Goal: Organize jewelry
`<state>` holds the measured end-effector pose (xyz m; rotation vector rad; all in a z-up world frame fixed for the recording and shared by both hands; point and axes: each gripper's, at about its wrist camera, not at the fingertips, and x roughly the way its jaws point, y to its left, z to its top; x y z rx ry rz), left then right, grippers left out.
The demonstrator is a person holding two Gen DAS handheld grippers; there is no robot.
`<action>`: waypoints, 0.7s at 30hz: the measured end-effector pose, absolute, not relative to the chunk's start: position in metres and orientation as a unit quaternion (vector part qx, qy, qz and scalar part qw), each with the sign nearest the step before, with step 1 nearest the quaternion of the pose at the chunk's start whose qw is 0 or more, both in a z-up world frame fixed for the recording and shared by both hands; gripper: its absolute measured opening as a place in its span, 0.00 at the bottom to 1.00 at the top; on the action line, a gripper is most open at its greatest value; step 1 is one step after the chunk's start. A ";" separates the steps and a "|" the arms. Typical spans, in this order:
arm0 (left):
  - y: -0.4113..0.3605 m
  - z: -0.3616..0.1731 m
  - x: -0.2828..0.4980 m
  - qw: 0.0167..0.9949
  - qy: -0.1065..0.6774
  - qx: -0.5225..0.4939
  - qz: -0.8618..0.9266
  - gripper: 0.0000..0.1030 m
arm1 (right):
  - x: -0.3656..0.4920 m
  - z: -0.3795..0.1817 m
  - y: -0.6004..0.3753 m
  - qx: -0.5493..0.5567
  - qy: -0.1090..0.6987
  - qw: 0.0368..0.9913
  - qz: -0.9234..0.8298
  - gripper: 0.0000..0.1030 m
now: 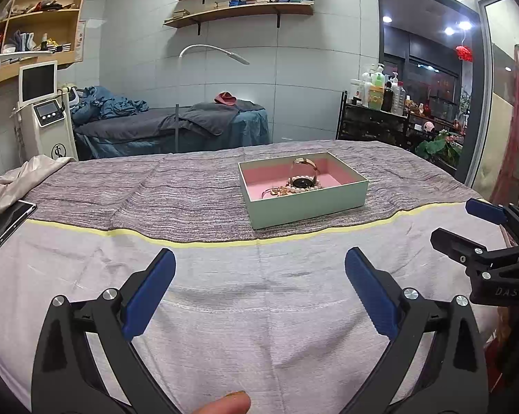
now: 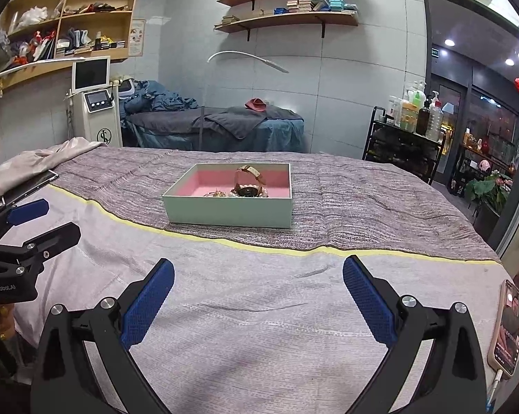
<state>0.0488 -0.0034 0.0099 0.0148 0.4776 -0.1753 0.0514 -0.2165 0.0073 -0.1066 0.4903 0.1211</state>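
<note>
— Two grippers, both hovering over the near end of the bed, and both with jaws spread wide, nothing between them. The left gripper (image 1: pixel 259 276) shows ribbed blue pads (image 1: pixel 149 293) on black angular arms with round silver bolts.

— Same build on the right gripper (image 2: pixel 258 284), and its blue pads (image 2: pixel 368 298) look cross-hatched, almost like mesh. Beneath them lies a pale, loosely woven cloth (image 2: pixel 259 327), wrinkled in soft ridges.

— Now the prize: a shallow rectangular box (image 1: pixel 307 203), mint-green card walls, pink foam-like lining. It sits well ahead of both grippers on the streaky grey-brown blanket (image 1: pixel 138 189), beyond a thin yellow stripe (image 1: pixel 197 243) that edges it.

— And inside, a tangle of jewelry! A watch (image 2: pixel 249 181) stands on its edge, strap arched upward, dark round face low down (hard to read any detail at this range). A string of pearls (image 1: pixel 306 186) curls around that face, round and glossy, and gold-coloured pieces (image 1: pixel 282 191) are just beside it, towards the left of the box.

— Off to the side, a phone (image 2: pixel 508 327) in a pinkish case lies flat at the cloth's right edge, screen lit, a white cable at its lower end.

— And a fingertip (image 1: pixel 225 405) peeks in at the bottom of the left view.
</note>
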 end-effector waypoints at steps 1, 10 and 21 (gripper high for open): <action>-0.003 0.010 0.049 0.968 0.236 0.007 -0.087 0.94 | 0.052 0.007 -0.216 -0.053 0.243 0.967 0.060 0.94; -0.002 0.006 0.051 0.968 0.236 0.010 -0.082 0.94 | 0.054 0.006 -0.213 -0.055 0.243 0.967 0.059 0.94; -0.001 0.006 0.052 0.968 0.236 0.005 -0.082 0.94 | 0.057 0.004 -0.210 -0.056 0.250 0.965 0.062 0.94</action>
